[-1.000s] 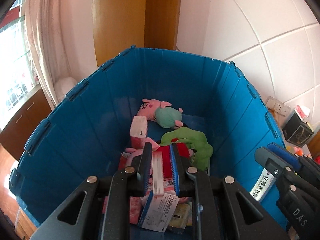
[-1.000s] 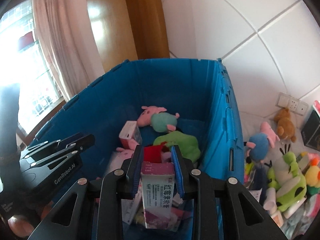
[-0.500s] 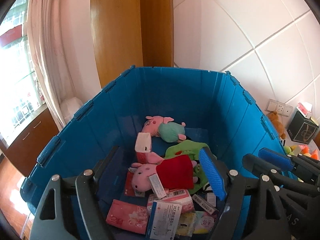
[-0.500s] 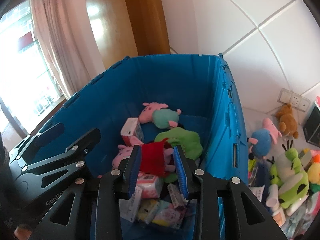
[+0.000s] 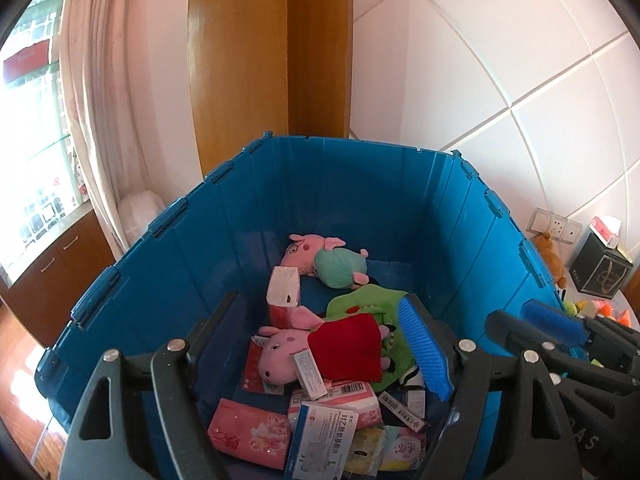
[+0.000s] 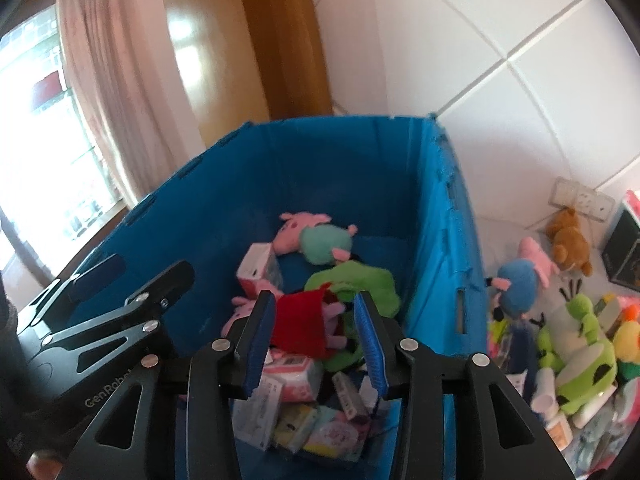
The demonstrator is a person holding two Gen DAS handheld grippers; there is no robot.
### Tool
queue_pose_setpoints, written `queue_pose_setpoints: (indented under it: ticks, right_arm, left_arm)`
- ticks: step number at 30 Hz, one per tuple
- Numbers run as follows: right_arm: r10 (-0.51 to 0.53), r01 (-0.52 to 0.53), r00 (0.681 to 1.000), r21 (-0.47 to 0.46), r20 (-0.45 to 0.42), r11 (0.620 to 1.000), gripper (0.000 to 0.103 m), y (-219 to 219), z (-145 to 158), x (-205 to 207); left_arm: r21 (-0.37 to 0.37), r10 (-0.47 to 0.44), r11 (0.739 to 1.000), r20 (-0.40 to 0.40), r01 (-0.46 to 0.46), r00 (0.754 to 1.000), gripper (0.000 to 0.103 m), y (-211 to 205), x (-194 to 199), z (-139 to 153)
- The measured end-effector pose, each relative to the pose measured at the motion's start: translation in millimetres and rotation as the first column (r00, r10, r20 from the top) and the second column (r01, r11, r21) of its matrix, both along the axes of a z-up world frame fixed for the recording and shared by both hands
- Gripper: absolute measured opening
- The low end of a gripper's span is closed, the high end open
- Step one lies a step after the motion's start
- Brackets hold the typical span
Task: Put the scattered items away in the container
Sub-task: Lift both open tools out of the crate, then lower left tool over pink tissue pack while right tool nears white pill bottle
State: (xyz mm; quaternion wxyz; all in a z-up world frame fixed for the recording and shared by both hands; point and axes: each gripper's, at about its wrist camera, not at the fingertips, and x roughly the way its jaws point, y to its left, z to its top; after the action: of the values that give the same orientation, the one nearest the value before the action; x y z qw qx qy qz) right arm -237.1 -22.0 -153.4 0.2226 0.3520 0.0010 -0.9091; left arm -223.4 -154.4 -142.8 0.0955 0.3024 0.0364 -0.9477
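Small boxes (image 6: pixel 256 408) behind fingers (image 6: pixel 256 344)

The left gripper (image 5: pixel 320 344) is built of matte black plastic arms with triangular cut-outs, fastened by round silver screws. Its finger (image 5: pixel 424 348) at 3 o'clock is faced with a ribbed bright blue pad. The right gripper (image 6: pixel 316 340) is made the same way, with blue ribbed pads seen on both fingers (image 6: pixel 260 344). White lettering reading "GenRobot" in part is printed on the black body at 8 o'clock in the right wrist view.
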Motion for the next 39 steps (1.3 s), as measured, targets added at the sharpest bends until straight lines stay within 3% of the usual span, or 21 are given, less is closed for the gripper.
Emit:
queue_pose_setpoints:
  ticks: [6, 11, 16, 19, 25, 29, 33, 36, 39]
  right_arm:
    - [-0.010, 0.010, 0.998, 0.000, -0.068, 1.000, 0.041, 4.3, 8.4, 12.1]
    - [-0.032, 0.031, 0.989, -0.010, -0.141, 0.999, 0.041, 25.3, 19.2, 36.2]
    - [-0.106, 0.093, 0.979, -0.082, -0.173, 0.992, 0.043, 84.5, 39.6, 57.6]
    - [-0.168, 0.144, 0.963, -0.126, -0.211, 0.981, 0.056, 134.9, 48.3, 78.1]
    - [-0.319, 0.291, 0.911, -0.140, -0.262, 0.946, 0.060, 250.5, 48.7, 117.0]
    - [-0.430, 0.412, 0.878, -0.125, -0.210, 0.903, 0.060, 338.4, 26.3, 133.7]
    - [-0.524, 0.521, 0.841, -0.054, -0.133, 0.852, 0.059, 426.3, -13.9, 148.9]
    - [-0.566, 0.568, 0.821, 0.020, -0.068, 0.822, 0.045, 486.7, -50.2, 160.8]
    - [-0.606, 0.602, 0.795, 0.080, 0.023, 0.794, 0.040, 539.0, -89.3, 170.9]
  left_arm:
    - [0.015, 0.007, 1.000, 0.026, -0.008, 1.000, 0.079, -0.1, 3.4, 0.9]
    - [0.022, 0.007, 1.000, 0.001, -0.007, 1.000, 0.079, 19.0, 25.0, 4.8]
    - [0.006, -0.042, 0.999, -0.064, 0.043, 0.997, 0.079, 63.0, 50.6, 18.5]
    - [0.014, -0.092, 0.995, -0.115, 0.095, 0.989, 0.079, 98.0, 64.9, 27.2]
    - [-0.003, -0.301, 0.952, -0.158, 0.305, 0.940, 0.079, 212.3, 83.5, 30.3]
    - [-0.008, -0.417, 0.908, -0.113, 0.419, 0.902, 0.079, 297.0, 86.5, 8.2]
    - [0.021, -0.507, 0.861, -0.022, 0.508, 0.861, 0.079, 383.4, 92.4, -35.4]
    - [0.030, -0.530, 0.848, 0.036, 0.529, 0.847, 0.079, 430.8, 100.6, -72.7]
    - [0.055, -0.547, 0.837, 0.129, 0.544, 0.827, 0.079, 465.0, 108.3, -112.7]
